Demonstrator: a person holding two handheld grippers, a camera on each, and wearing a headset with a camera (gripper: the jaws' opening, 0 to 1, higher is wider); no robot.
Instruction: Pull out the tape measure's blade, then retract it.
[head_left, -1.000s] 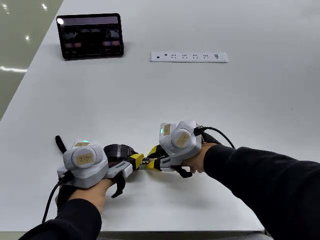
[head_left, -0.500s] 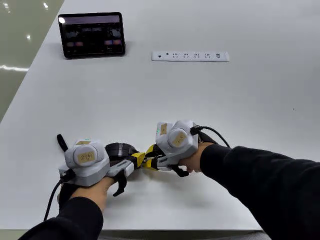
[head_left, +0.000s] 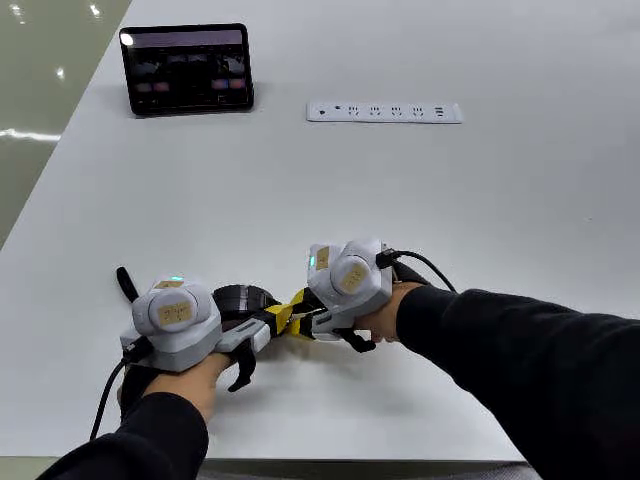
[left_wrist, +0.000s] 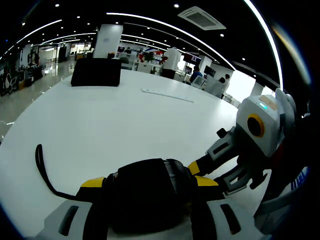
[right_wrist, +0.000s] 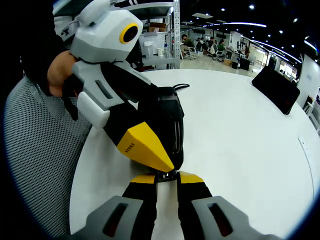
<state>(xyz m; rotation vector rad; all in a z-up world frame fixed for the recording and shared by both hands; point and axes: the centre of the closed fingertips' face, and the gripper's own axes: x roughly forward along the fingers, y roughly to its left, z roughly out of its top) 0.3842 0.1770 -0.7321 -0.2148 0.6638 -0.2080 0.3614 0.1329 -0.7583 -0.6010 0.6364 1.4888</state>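
Closing in over the last second, the right hand-held gripper (head_left: 300, 322) now sits almost against the tape measure (head_left: 238, 300). It lies on the desk (head_left: 420, 200), clamped in the left hand-held gripper (head_left: 268, 320). The right jaws are pinched on the blade tip (right_wrist: 166, 176). Letting go early could make the spring snap the tip into the case, and a loose left hold could let the case twist.

1. In the head view, the tape measure (head_left: 238, 298) is largely covered by the left gripper (head_left: 265, 322), whose jaws are clamped around it.
2. In the right gripper view, the item pinched at the closed tips of the right gripper (right_wrist: 166, 179) is too small to be identified.
3. The screen of the tablet (head_left: 186, 68) is too small to be read.
4. The right sleeve (head_left: 520, 360) is cut off by the picture's edge.
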